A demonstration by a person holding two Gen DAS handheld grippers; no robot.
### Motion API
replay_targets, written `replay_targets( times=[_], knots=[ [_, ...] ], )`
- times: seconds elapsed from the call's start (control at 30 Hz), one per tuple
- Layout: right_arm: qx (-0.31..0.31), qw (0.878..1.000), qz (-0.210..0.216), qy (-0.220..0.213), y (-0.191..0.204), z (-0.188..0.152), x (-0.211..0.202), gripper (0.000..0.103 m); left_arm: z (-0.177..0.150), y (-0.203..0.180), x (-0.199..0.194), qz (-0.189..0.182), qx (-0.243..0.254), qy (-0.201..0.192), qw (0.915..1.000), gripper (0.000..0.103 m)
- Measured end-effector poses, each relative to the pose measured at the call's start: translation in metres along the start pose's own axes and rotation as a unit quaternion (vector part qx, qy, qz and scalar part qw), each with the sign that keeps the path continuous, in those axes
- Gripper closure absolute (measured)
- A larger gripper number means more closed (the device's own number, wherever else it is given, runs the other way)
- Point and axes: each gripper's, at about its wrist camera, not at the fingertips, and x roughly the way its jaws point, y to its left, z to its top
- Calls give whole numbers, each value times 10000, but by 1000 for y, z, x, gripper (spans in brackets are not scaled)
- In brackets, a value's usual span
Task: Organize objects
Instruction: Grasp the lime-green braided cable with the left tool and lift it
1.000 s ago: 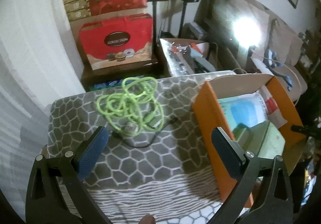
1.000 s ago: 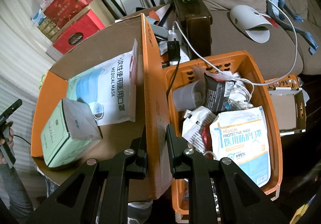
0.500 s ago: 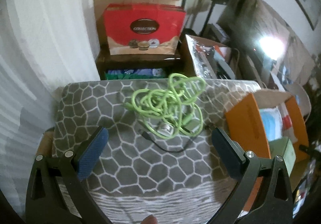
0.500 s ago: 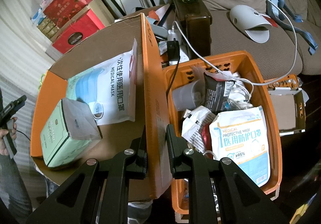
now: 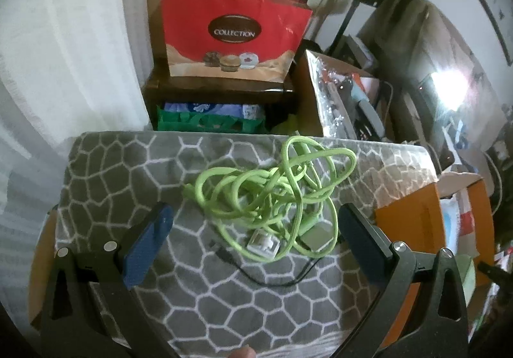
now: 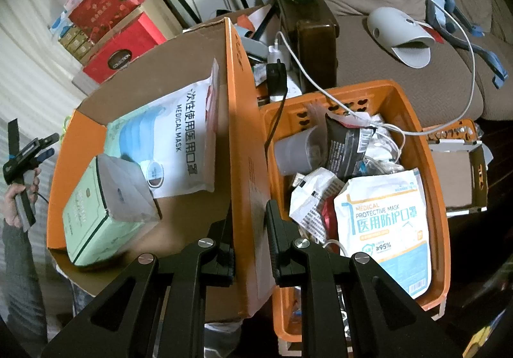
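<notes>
A tangled bright green cable (image 5: 272, 188) with a white plug (image 5: 261, 244) lies on the grey honeycomb-patterned cloth (image 5: 112, 184). A thin black cable (image 5: 272, 276) lies under it. My left gripper (image 5: 256, 239) hangs open just above, its fingers on either side of the tangle's near end and apart from it. An orange cardboard box (image 6: 243, 133) holds a medical mask pack (image 6: 179, 140) and a pale green box (image 6: 93, 217). My right gripper (image 6: 250, 229) is shut on the box's right wall. The left gripper (image 6: 51, 145) also shows at the left edge, held by a hand.
An orange plastic basket (image 6: 429, 184) full of mask packs and wrappers sits right of the box, with a white cable across it. A red gift bag (image 5: 234, 34) and a green bag (image 5: 205, 123) stand beyond the cloth's far edge. The orange box (image 5: 407, 223) borders the cloth's right side.
The left gripper has swung left and come down toward the green cable, which now lies between its open fingers. The orange box has slid to the view's right edge. The right gripper is unmoved.
</notes>
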Motion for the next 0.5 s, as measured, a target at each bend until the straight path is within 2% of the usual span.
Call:
replay_targets(
  times=[0.37,0.4,0.5],
  knots=[
    [-29,10000,-38,31,-1,-1,3,87,13,-7,46,61,-196,279,9994,1],
    [-29,10000,-38,31,-1,-1,3,87,14,-7,50,58,-210,315,9993,2],
    [-28,10000,-34,29,-1,-1,3,87,14,-8,61,38,-221,453,9987,16]
  ],
)
